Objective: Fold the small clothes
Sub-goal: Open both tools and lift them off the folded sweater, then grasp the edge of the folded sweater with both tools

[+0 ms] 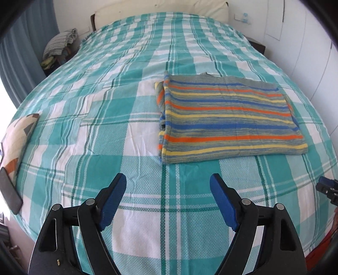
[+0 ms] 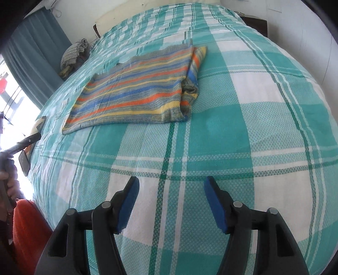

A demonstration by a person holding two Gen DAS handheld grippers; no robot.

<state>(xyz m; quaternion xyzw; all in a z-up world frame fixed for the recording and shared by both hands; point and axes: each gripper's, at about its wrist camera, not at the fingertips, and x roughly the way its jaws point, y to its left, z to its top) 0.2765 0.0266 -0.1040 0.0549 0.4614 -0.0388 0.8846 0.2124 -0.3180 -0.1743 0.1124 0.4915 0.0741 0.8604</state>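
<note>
Bed (image 1: 126, 105): folded sweater (image 1: 228, 118) beyond left gripper (image 1: 169, 182).

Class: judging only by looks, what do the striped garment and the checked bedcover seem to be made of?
Striped garment: probably a soft knit, matte; its colour bands look blurred and heathered, its edges thick. Checked bedcover: likely thin woven cotton, matte; a fine dotted weave shows and it creases sharply.

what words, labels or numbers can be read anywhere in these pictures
None can be read.
Striped sweater: no tag or print shows.
Small blue-marked labels on the wall: too small and blurred to read.
Patterned cushion: shapes only, no letters.
Checked bedspread: no text.
</note>
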